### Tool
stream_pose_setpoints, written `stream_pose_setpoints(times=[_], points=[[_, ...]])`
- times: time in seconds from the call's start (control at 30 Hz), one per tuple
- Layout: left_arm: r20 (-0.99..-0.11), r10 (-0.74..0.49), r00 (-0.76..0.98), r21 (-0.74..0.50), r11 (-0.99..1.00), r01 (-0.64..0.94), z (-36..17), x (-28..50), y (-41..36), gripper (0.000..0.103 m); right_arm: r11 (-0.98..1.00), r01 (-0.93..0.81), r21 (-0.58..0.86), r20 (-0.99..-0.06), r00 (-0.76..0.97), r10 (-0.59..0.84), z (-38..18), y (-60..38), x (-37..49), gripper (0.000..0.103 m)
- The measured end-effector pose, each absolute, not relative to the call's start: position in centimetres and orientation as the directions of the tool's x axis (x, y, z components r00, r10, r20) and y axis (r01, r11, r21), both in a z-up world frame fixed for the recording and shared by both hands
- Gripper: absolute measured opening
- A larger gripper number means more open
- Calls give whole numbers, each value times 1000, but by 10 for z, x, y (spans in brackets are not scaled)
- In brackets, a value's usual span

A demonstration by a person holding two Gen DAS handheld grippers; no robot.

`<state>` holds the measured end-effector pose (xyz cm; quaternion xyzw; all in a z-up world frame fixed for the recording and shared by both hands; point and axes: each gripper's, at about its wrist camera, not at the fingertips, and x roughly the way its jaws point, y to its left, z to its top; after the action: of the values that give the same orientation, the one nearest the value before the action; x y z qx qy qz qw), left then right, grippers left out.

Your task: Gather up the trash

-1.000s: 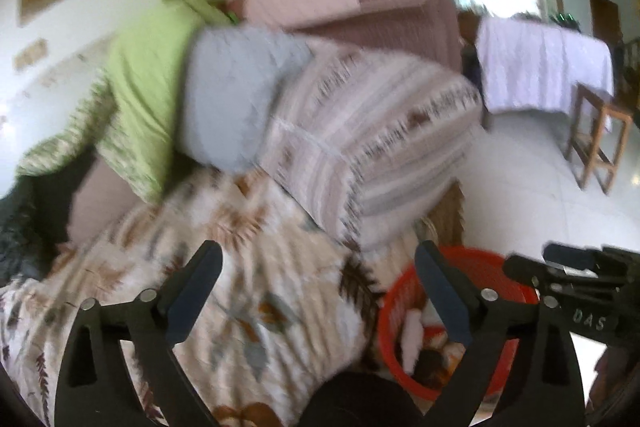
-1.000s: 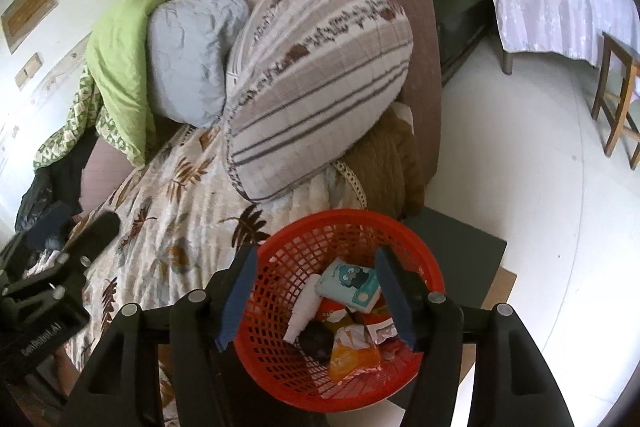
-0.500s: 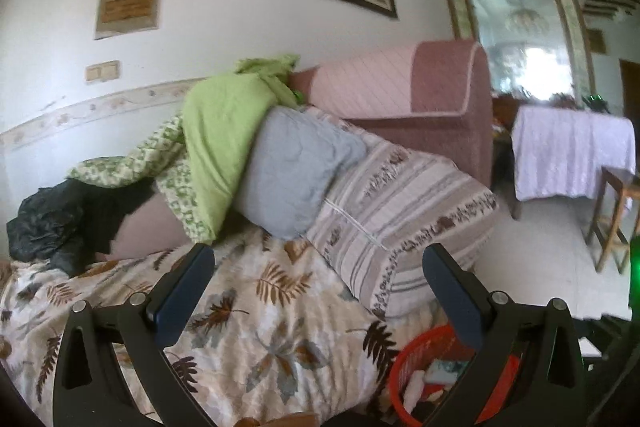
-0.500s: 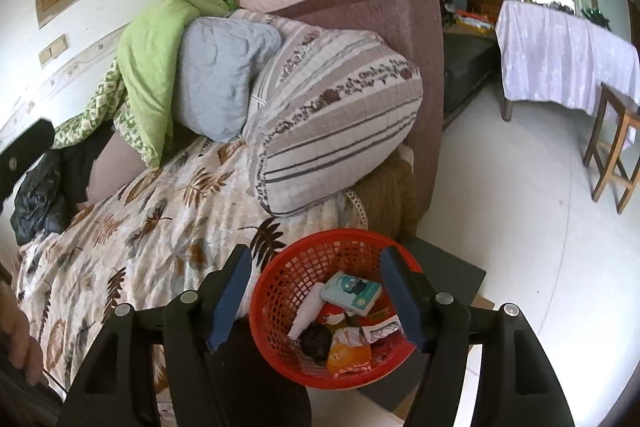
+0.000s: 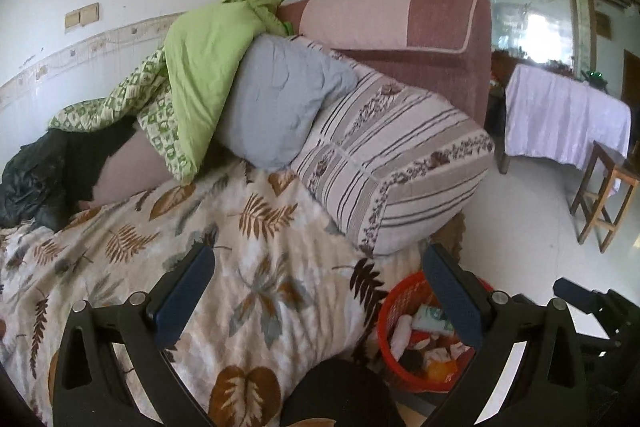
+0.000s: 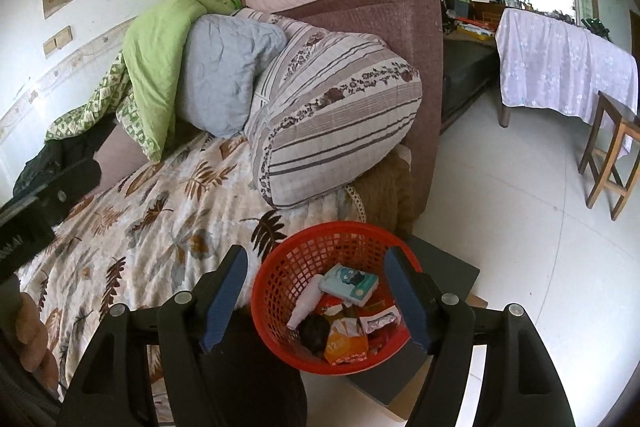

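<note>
From the left wrist, the left gripper (image 5: 316, 287) hangs with jaws wide and empty over the leaf-print blanket (image 5: 168, 239) on the sofa (image 5: 400, 27); no litter shows on the bedding in this view, and the red basket (image 5: 386, 311) sits low at the right, by the sofa's near end, already holding a heap of wrappers. Part of the right gripper shows dark at the far right edge. Against the frame a second earlier, this camera has lifted: the wall, its frame and the mirror now fill the top, the basket has slid lower and smaller, and the blur is gone. From the right wrist, the right gripper (image 6: 318, 297) is poised above the basket (image 6: 272, 291), its jaws opening with nothing held between them; inside lie a white packet (image 6: 349, 283), an orange wrapper (image 6: 344, 343), a dark lump and a white tube. Collection looks close to done, judging by the full basket and bare blanket, though pillows (image 6: 332, 119) and the green quilt (image 6: 156, 43) could hide more. Compared with a second ago, the basket appears a little farther off and the jaws stand wider.
</note>
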<state>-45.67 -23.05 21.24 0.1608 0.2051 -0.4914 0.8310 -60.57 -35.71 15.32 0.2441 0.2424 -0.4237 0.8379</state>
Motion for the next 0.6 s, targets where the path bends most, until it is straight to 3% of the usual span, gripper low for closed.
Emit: stream_pose_setpoints(times=[0.6], points=[[-580, -713, 395, 73, 438, 896, 191, -454, -244, 103, 517, 834, 190, -635, 506, -583, 145, -359, -600, 75]])
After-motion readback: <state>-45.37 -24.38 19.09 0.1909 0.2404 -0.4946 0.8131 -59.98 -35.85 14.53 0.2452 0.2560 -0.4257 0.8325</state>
